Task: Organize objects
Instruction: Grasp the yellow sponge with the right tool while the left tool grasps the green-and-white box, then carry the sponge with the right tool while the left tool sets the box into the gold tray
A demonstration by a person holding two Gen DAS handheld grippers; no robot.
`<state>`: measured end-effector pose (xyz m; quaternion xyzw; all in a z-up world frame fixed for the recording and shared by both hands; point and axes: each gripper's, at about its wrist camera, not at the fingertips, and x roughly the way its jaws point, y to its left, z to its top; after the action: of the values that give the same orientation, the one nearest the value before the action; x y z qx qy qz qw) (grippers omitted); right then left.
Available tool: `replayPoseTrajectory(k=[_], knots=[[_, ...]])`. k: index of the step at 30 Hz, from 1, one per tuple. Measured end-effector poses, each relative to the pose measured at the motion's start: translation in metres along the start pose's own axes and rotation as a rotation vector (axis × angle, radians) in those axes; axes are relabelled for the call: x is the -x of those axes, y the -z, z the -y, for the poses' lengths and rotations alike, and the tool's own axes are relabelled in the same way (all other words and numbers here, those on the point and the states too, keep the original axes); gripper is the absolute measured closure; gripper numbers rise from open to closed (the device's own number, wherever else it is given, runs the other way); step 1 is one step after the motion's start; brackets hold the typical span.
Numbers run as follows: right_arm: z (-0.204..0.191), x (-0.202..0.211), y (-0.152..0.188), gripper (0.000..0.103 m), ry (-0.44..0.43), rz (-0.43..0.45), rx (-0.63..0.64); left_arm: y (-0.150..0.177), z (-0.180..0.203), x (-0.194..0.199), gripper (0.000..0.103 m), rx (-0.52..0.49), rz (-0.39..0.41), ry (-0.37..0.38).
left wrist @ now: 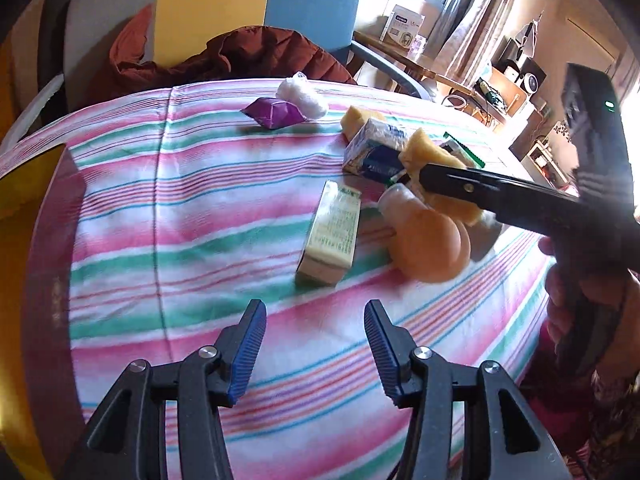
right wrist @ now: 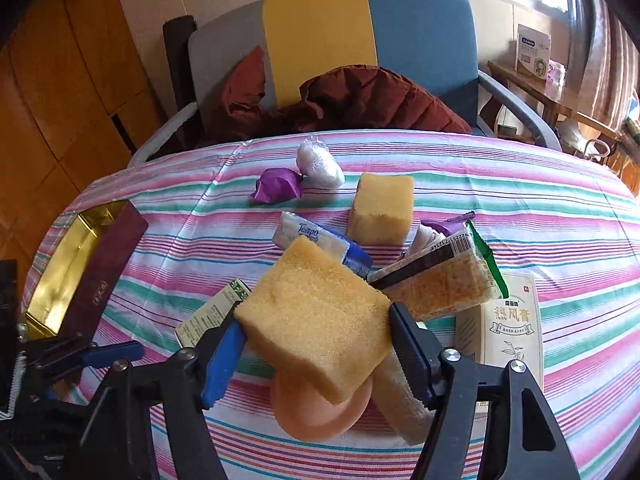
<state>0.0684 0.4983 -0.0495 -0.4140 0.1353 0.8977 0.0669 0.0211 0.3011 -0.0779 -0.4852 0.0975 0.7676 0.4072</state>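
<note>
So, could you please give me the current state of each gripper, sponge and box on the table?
Right gripper: fingers closed on a yellow sponge.
Held sponge: lifted, tilted above the pile.
Left gripper: fingers open, nothing between them.
Second sponge: resting on the striped cloth.
Maroon box: open, gold lining showing.
Green-printed carton: closed, lying flat.

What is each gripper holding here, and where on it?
Right gripper: the yellow rectangular foam sponge, jaws pressing its two opposite side faces. Left gripper: nothing.

Sponge (right wrist: 316,328) above bottle (right wrist: 316,412)
</note>
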Motion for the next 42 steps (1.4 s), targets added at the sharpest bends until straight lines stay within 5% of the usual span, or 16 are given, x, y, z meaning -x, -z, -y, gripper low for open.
replayPoseTrajectory(k=[3,14,21,42], knots=[[0.006,0.004,-0.002,0.033,-0.049,0.015,-0.054,-0.012,0.006,-0.014,0.038,-0.021,0.002,-0.016],[0.013,0.015,-0.007,0.032,-0.146,0.068,-0.129,-0.034,0.017,-0.051,0.038,-0.095,0.042,-0.080],[0.015,0.013,-0.007,0.032,-0.160,0.065,-0.139,-0.016,0.014,-0.050,0.073,-0.177,0.126,-0.166],[-0.004,0.005,-0.001,0.032,-0.177,0.043,-0.061,0.052,0.007,0.000,0.073,-0.138,0.189,-0.114]])
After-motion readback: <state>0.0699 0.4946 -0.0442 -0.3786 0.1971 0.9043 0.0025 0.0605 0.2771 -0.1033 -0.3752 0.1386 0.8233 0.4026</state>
